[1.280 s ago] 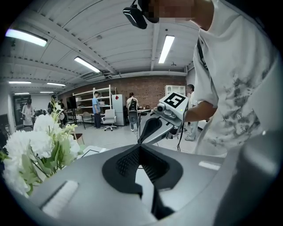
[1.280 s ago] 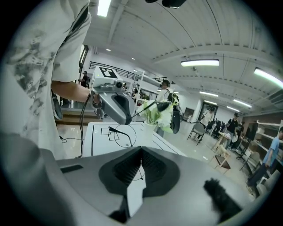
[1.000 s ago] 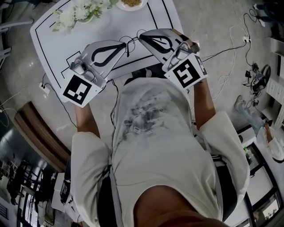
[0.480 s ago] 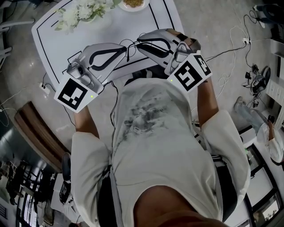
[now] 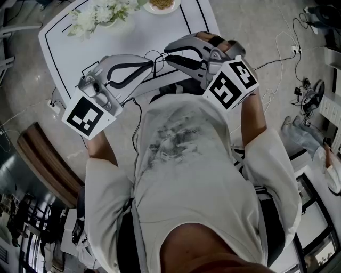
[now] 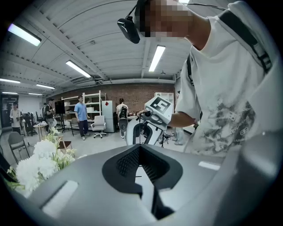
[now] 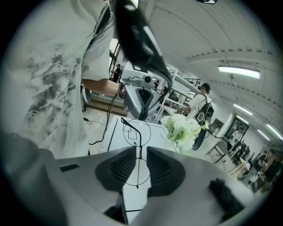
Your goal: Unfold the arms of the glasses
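White flowers and a dish sat at the far end of the table, well apart from the work. Both grippers were held over the near table edge, tips facing, with the thin wire glasses between them. The left gripper had its jaws closed at the tips on the frame, while the right gripper had its jaws a narrow slit apart, with one arm running through.

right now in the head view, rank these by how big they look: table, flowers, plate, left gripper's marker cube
1. table
2. flowers and marker cube, about alike; the cube sits nearer the camera
3. plate, smallest, though the frame edge cuts it off
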